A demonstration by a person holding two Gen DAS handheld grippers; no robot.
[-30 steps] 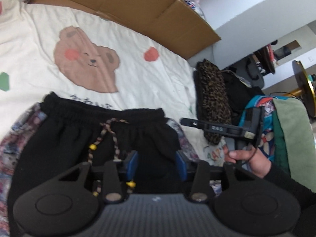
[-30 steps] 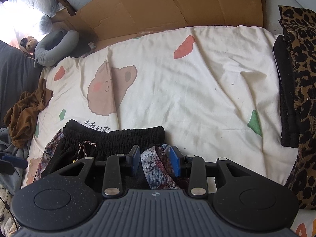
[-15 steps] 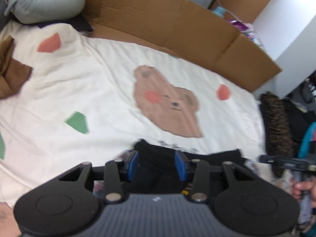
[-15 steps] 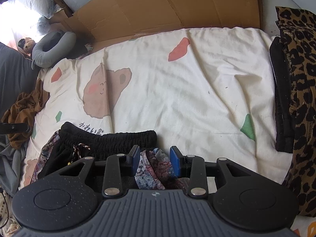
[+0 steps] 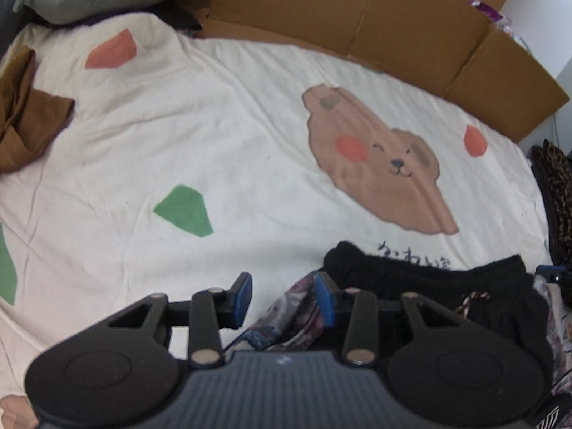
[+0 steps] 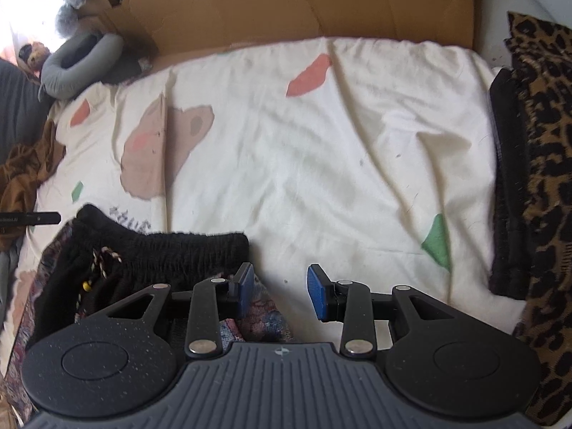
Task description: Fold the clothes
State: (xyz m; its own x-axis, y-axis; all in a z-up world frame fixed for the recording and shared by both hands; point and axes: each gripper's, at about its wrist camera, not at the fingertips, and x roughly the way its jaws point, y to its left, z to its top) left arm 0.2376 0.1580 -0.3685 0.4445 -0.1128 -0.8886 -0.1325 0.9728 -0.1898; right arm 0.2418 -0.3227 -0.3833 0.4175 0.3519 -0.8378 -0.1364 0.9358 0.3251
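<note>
The left gripper [image 5: 283,298] hangs with jaws spread over the patterned edge of the black shorts [image 5: 422,279]. The right gripper [image 6: 280,293], jaws likewise spread and pinching nothing, hovers at the shorts' other side on the bed [image 6: 357,150].

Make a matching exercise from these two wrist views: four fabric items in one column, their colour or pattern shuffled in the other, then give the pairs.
Items:
1. neck pillow
2. shorts waistband
3. folded garment at the right edge of the bed
4. crumpled cloth at the left edge of the bed

Colour or pattern:
A. leopard print
B. brown
C. grey
D. black

Pairs: 1-C, 2-D, 3-A, 4-B
</note>
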